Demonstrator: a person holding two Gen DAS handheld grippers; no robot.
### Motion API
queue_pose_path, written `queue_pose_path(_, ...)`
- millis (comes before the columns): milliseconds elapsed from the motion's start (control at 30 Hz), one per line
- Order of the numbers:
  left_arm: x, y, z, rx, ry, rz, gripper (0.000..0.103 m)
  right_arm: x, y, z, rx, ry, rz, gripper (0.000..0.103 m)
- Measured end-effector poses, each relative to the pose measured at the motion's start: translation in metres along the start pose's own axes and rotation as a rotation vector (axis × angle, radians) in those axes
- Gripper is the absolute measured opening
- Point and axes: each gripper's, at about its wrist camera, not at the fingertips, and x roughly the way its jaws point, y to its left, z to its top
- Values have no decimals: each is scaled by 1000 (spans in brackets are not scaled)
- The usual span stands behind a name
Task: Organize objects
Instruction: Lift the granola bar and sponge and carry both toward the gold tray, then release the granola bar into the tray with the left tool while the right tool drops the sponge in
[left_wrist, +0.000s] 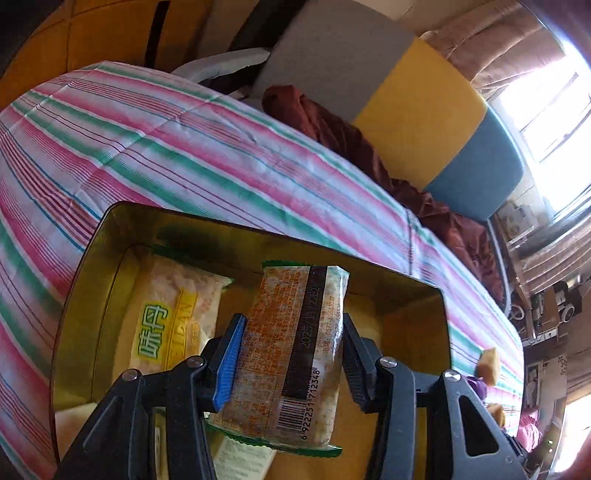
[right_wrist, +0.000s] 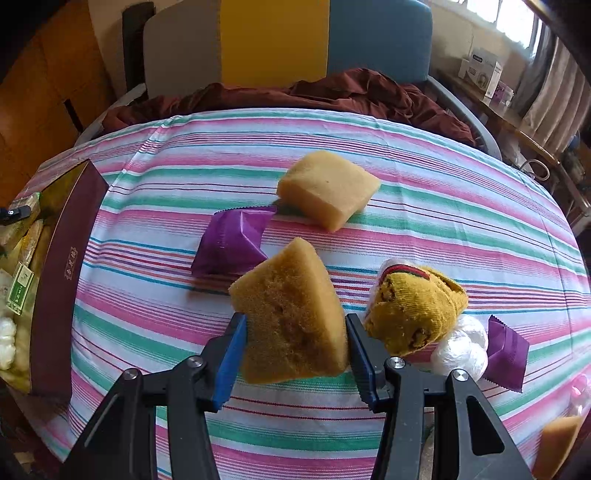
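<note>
My left gripper (left_wrist: 291, 354) is shut on a wrapped snack packet (left_wrist: 295, 350) with a barcode and holds it over the open gold-lined box (left_wrist: 88, 280). Another snack packet with green lettering (left_wrist: 173, 314) lies inside the box. My right gripper (right_wrist: 293, 343) is shut on a yellow-brown sponge (right_wrist: 291, 314) above the striped cloth. The box also shows in the right wrist view (right_wrist: 66, 266), at the left edge, with a maroon outer wall.
On the striped tablecloth (right_wrist: 443, 192) lie a second sponge (right_wrist: 328, 192), a purple packet (right_wrist: 232, 240), a yellow rolled sock (right_wrist: 413, 310), a white plastic ball (right_wrist: 461, 347), another purple packet (right_wrist: 506, 354) and a sponge piece (right_wrist: 557, 443). A dark red blanket (right_wrist: 332, 92) and chairs stand behind.
</note>
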Motion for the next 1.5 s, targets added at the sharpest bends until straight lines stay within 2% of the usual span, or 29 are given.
queue_pose_path(100,16,3,0,1,49,31,49,1,0,1,-2,2,-1,53)
queue_pose_path(233,16,-3,-4,69,29,85,50,1,1,0,-6,4,-4,53)
queue_pose_path(300,10,-2,-7,59,23,82,50,1,2,0,-9,5,-7,53)
queue_pose_path(433,-7,-4,-9,82,-30,101,50,2,2,0,-9,7,-9,53)
queue_pose_path(500,-21,1,-13,66,-49,74,50,2,2,0,-10,6,-9,53)
queue_pose_path(567,-35,0,-21,78,-72,79,50,2,1,0,-7,5,-10,53)
queue_pose_path(867,-103,-21,-87,290,-251,111,50,1,4,-1,-11,-4,-23,53)
queue_pose_path(1000,-125,-23,-111,338,-306,120,50,-3,5,-2,-12,-18,-38,53)
queue_pose_path(1300,-139,-17,-136,376,-326,131,50,-7,15,-3,-18,-28,-70,53)
queue_pose_path(1500,-142,-11,-143,384,-332,124,50,-31,34,-2,3,-83,-17,53)
